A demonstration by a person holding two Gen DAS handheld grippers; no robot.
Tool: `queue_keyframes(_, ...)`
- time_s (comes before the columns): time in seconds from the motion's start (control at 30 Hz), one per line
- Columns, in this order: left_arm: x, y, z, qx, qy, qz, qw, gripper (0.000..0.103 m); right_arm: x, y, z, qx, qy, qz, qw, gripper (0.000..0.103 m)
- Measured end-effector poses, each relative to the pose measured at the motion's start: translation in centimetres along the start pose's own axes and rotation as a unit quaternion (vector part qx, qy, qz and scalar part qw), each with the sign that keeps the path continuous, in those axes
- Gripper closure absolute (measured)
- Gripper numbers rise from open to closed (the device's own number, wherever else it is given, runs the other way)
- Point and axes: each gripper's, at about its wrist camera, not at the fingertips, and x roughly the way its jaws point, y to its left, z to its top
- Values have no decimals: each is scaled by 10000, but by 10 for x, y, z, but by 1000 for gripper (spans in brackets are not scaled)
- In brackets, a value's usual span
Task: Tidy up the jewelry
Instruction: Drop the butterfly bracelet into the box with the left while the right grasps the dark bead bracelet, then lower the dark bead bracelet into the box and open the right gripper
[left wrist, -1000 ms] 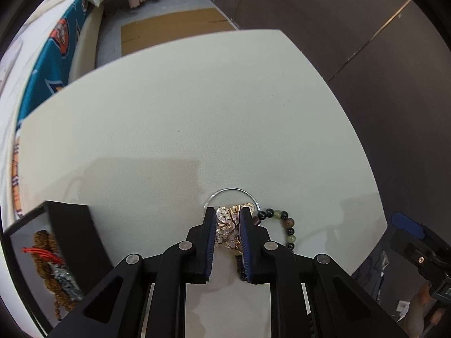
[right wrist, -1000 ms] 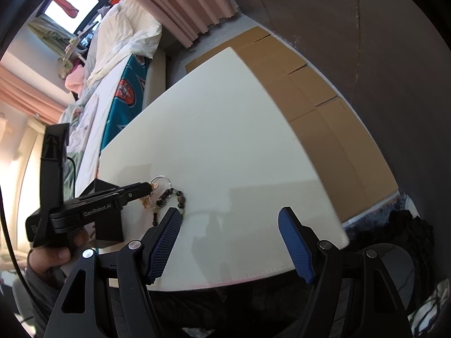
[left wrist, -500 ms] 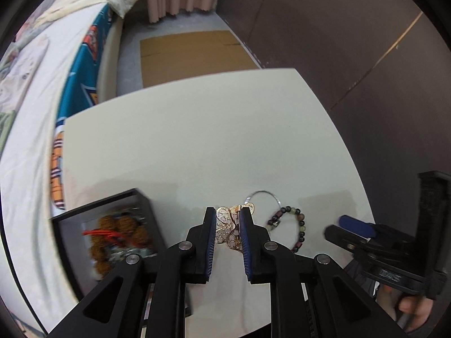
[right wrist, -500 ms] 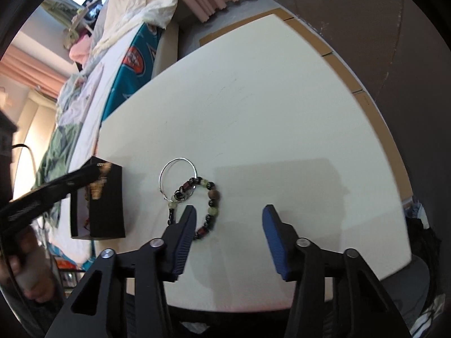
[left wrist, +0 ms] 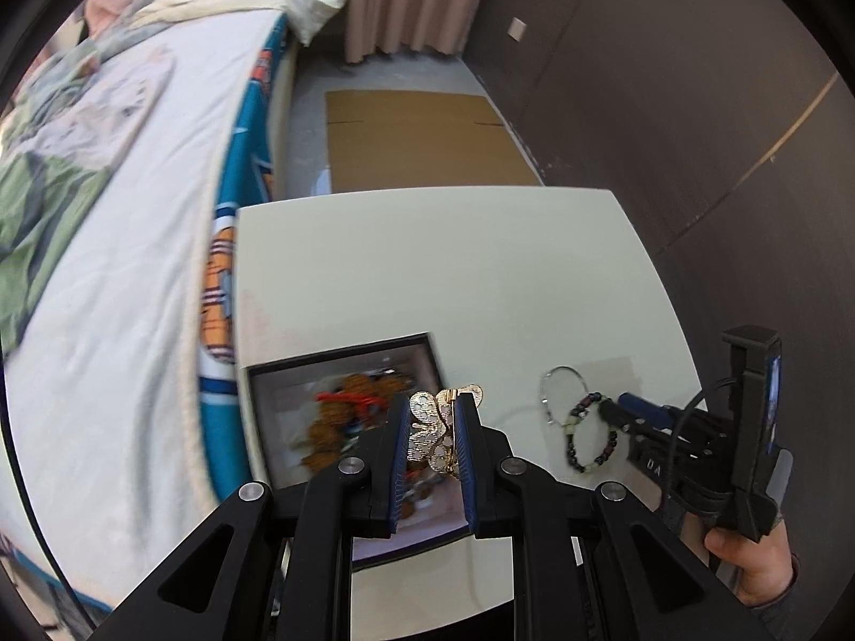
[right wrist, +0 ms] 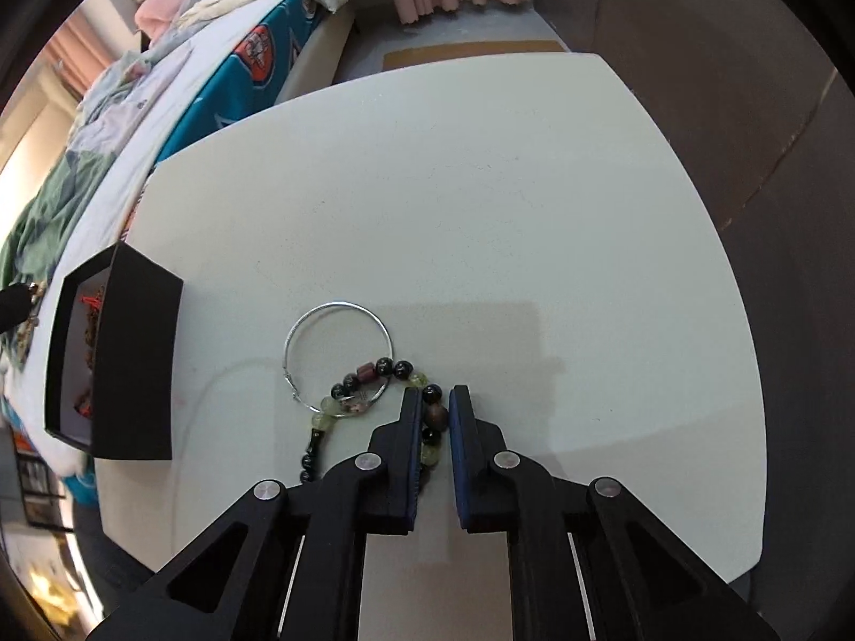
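Note:
My left gripper (left wrist: 434,412) is shut on a gold filigree ornament (left wrist: 434,430) and hangs above the black jewelry box (left wrist: 342,427), where brown bead strings and a red cord lie. On the white table (right wrist: 481,213) a beaded bracelet (right wrist: 368,390) lies across a thin silver hoop (right wrist: 336,352). My right gripper (right wrist: 434,406) has closed on the bracelet's right side, with a brown bead (right wrist: 435,416) pinched between its pads. In the left wrist view the right gripper (left wrist: 622,410) touches the bracelet (left wrist: 590,440) beside the hoop (left wrist: 561,390).
The box (right wrist: 115,352) stands near the table's left edge in the right wrist view. A bed (left wrist: 117,213) with bedding runs along the table's left side. Flat cardboard (left wrist: 422,139) lies on the floor beyond the table, next to a dark wall (left wrist: 694,107).
My left gripper carried the gold ornament up and leftward, from beside the hoop to above the box. My right gripper came down onto the bracelet and its jaws closed on it.

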Motion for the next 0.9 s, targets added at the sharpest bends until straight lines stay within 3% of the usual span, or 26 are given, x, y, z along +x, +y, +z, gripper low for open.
queue_keyframes(0.2,-6,21,-7,-224,10,154,9996,85,-21,7,-2,-85,-325,161,9993,92)
queue_keyframes(0.37,-4,24,-8,-247,79,-93,9996,85,-51,20,-1,-211,-608,419,9970,92)
queue_keyframes(0.43,-1,21,-9,-226,193,-196,9994,76,-64,25,-1,-256,-732,544,9955,92)
queue_keyframes(0.5,-2,21,-10,-249,163,-214,9993,40,-74,32,1,-313,-828,625,9941,92)
queue_keyframes(0.57,-6,20,-11,-264,47,-151,9995,30,-84,40,2,-372,-919,743,9923,92)
queue_keyframes(0.9,-22,44,-18,-505,-79,-126,9986,30,-105,91,15,-693,-1114,1222,9838,92)
